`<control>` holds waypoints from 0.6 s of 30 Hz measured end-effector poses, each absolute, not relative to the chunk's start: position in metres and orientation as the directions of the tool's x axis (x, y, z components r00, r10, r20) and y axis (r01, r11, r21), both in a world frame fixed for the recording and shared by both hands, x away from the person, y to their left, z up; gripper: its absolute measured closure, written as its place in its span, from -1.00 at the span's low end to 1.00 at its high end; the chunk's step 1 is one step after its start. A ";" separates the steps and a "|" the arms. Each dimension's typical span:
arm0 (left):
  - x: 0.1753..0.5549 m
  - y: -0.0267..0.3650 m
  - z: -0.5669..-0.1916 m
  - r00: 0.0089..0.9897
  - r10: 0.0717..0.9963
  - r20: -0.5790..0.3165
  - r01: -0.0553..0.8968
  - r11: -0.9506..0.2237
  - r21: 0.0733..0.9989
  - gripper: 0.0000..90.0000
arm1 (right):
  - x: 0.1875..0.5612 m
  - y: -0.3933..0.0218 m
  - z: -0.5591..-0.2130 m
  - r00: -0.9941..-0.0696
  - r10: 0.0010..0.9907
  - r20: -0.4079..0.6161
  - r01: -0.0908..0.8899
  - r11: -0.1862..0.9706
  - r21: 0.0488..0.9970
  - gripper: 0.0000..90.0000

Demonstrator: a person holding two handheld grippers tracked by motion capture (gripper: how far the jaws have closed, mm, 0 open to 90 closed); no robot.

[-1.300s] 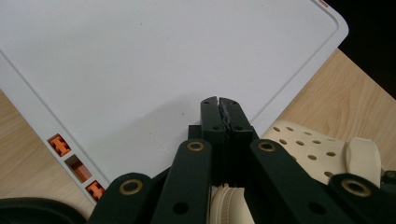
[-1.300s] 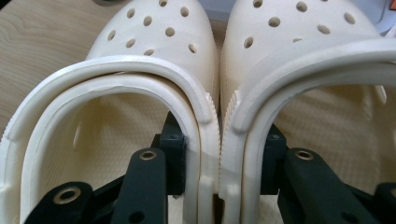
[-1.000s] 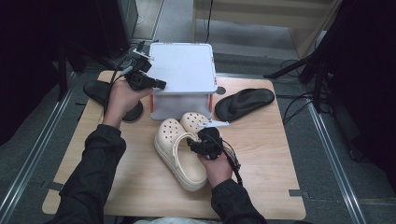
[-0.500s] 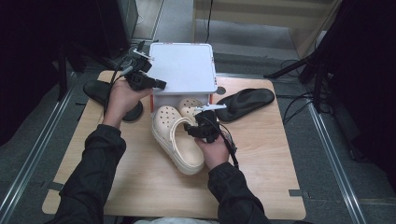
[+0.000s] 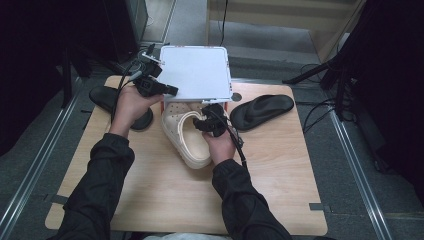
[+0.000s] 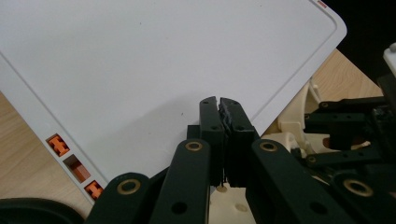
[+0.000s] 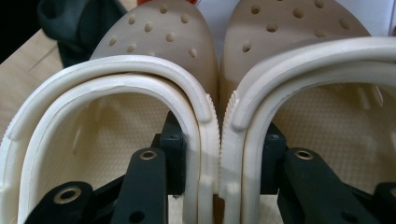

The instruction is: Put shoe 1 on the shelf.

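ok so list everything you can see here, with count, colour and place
clogs: two, cream, side by side mid-table, toes under the raised lid
lid: one, white with orange clips, raised over the table's far edge
sandals: two, black, one right of the clogs, one at the left by the left hand
table: one, light wood, under everything
left gripper: black, shut on the lid edge
right gripper: black, one jaw inside each clog, clamping their touching inner walls
sleeves: two, dark, at the bottom of the high view

Left hand-held gripper (image 5: 167, 90) clamped; right hand-held gripper (image 5: 205, 116) gripping.
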State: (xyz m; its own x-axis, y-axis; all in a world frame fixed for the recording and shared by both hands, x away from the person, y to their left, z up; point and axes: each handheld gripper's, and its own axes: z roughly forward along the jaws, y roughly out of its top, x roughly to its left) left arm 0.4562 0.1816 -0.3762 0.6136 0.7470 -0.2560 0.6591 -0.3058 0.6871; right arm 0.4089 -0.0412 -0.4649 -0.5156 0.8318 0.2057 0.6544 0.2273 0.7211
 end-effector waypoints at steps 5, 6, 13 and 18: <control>0.456 0.181 -0.376 0.615 0.747 -0.252 0.657 -0.309 0.687 0.97 | 0.420 -0.037 -0.468 -0.489 0.850 0.196 0.652 0.206 0.730 0.44; 0.456 0.181 -0.376 0.615 0.747 -0.252 0.658 -0.309 0.687 0.97 | 0.421 -0.036 -0.470 -0.482 0.856 0.190 0.654 0.207 0.728 0.44; 0.456 0.182 -0.376 0.618 0.743 -0.257 0.657 -0.309 0.687 0.97 | 0.432 -0.029 -0.479 -0.433 0.885 0.171 0.669 0.188 0.719 0.44; 0.456 0.182 -0.377 0.617 0.744 -0.256 0.657 -0.308 0.688 0.97 | 0.436 -0.028 -0.485 -0.423 0.887 0.185 0.673 0.171 0.720 0.42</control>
